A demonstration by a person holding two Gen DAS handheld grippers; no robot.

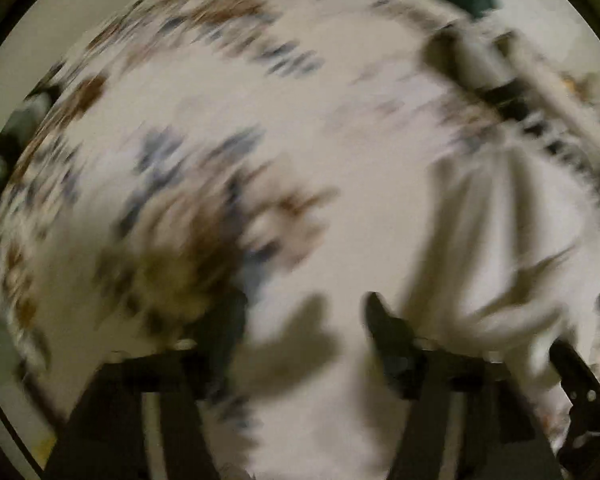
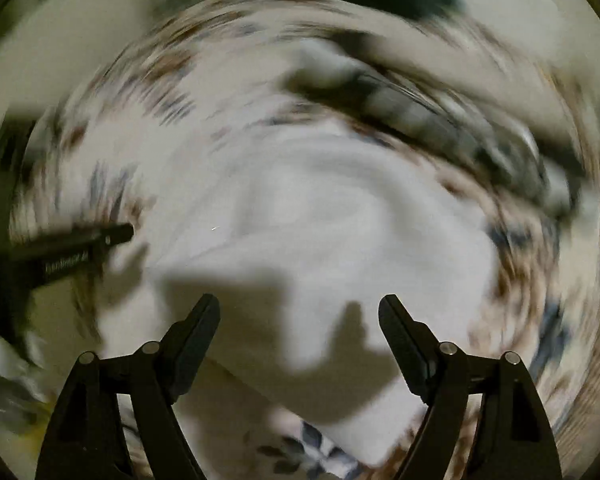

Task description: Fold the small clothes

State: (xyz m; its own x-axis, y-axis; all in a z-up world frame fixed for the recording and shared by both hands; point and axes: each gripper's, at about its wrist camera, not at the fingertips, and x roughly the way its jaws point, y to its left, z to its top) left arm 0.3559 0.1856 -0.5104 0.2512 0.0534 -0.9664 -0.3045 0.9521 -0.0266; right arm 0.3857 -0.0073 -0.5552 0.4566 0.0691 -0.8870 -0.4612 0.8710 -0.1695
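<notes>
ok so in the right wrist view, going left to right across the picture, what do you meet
left gripper poking in from the left edge → white garment in the middle on the floral patterned cloth → black and white striped item to the upper right. All heavily blurred.

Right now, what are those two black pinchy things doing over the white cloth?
A person is folding small clothes with a gripper in each hand. Both views are blurry. The right gripper hangs open above a white garment lying on a flowery cloth. The left gripper is open too, with nothing between its fingers. Neither holds the garment at this moment.
</notes>
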